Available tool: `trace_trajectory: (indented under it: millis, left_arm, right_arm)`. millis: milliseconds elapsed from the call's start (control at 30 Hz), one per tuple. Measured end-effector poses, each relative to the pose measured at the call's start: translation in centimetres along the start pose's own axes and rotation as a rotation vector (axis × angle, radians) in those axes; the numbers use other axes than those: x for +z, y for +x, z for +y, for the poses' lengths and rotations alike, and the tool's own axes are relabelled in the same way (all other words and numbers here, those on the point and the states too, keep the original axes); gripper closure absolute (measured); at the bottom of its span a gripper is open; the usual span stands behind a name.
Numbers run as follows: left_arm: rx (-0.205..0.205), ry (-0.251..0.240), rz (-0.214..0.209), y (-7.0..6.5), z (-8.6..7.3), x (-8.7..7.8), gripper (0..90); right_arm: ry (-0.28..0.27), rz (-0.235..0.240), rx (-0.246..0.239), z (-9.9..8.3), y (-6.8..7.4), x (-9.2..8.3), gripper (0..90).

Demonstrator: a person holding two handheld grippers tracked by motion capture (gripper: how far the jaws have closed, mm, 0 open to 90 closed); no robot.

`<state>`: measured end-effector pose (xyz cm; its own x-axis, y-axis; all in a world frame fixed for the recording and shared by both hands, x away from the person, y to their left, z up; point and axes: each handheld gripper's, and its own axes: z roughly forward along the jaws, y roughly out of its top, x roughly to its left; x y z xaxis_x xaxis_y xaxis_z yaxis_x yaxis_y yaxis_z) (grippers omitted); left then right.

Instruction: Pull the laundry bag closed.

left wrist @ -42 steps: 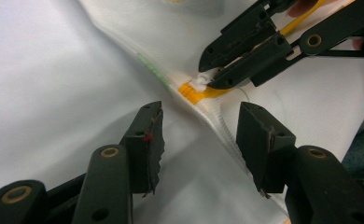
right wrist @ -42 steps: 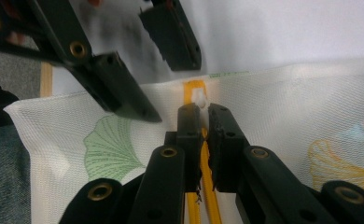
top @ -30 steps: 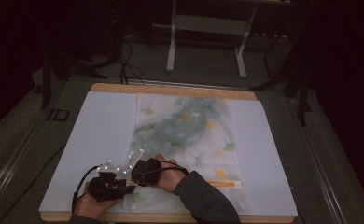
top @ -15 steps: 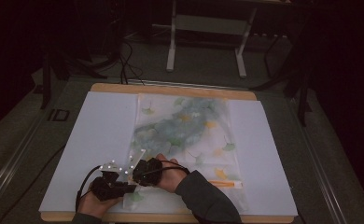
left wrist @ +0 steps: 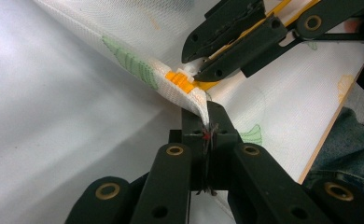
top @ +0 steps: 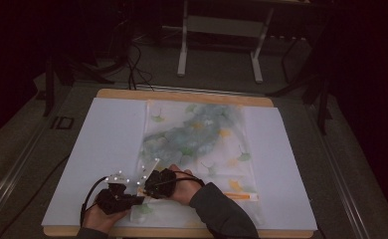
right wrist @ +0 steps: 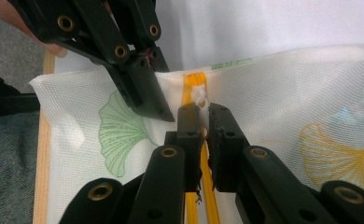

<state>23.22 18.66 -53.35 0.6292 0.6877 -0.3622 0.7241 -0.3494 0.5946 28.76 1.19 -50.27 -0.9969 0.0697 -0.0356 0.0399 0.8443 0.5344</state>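
My left claw (left wrist: 207,122) had just closed, pinching the mesh zipper bag (top: 202,144) at its corner; my right claw (right wrist: 203,122) clamped its orange zipper (right wrist: 188,84); the bag's long axis ran away from me across the counter (top: 107,134).

The high view is dim: only the white surface (top: 102,149) catches light, and the room around it sinks into near black, grainy and soft. Both gripper views are bright and evenly lit. There the mesh bag (left wrist: 283,116) is sharp, the near black links slightly blurred, shadows faint.
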Motion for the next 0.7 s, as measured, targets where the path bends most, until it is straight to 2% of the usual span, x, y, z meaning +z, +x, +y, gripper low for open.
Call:
trace_trajectory:
  millis: [700]
  left_arm:
    - [0.004, -0.020, -0.011, 0.1, -0.1, -0.3, 88.3]
  right_arm:
    - [0.025, 0.017, 0.004, -1.2, -0.1, 0.5, 84.3]
